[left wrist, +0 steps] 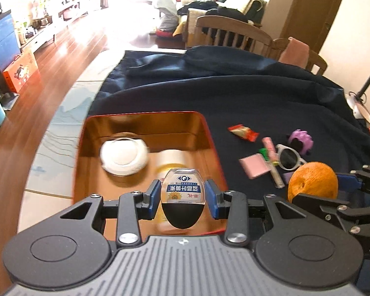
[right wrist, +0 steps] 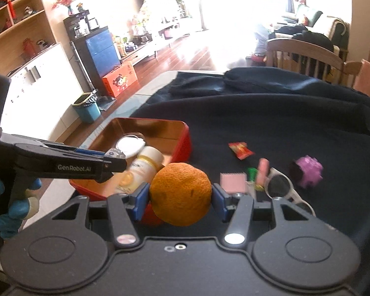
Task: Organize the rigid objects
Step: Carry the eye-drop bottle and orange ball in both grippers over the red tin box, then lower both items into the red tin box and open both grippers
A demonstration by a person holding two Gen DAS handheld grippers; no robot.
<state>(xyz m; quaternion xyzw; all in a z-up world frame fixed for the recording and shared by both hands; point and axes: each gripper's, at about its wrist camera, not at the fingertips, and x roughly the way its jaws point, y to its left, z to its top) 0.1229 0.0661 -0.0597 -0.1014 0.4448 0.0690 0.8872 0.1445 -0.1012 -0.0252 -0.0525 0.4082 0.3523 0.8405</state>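
Note:
My left gripper (left wrist: 183,194) is shut on a small clear bottle (left wrist: 183,198) with a blue label and a black cap, held above the red tin box (left wrist: 211,133). A white round case (left wrist: 123,157) and a cream bottle (right wrist: 141,166) lie inside the box. My right gripper (right wrist: 181,194) is shut on an orange (right wrist: 180,193), beside the box's near right corner (right wrist: 185,143). From the right wrist view, the left gripper (right wrist: 111,159) reaches over the box. The orange (left wrist: 313,181) also shows at the right of the left wrist view.
On the dark blue cloth (left wrist: 234,93) to the right of the box lie a red candy wrapper (left wrist: 243,132), a pink pad (left wrist: 255,169), white sunglasses (left wrist: 289,156), a pink tube (left wrist: 271,151) and a purple spiky toy (left wrist: 301,141). Wooden chairs (left wrist: 230,33) stand behind the table.

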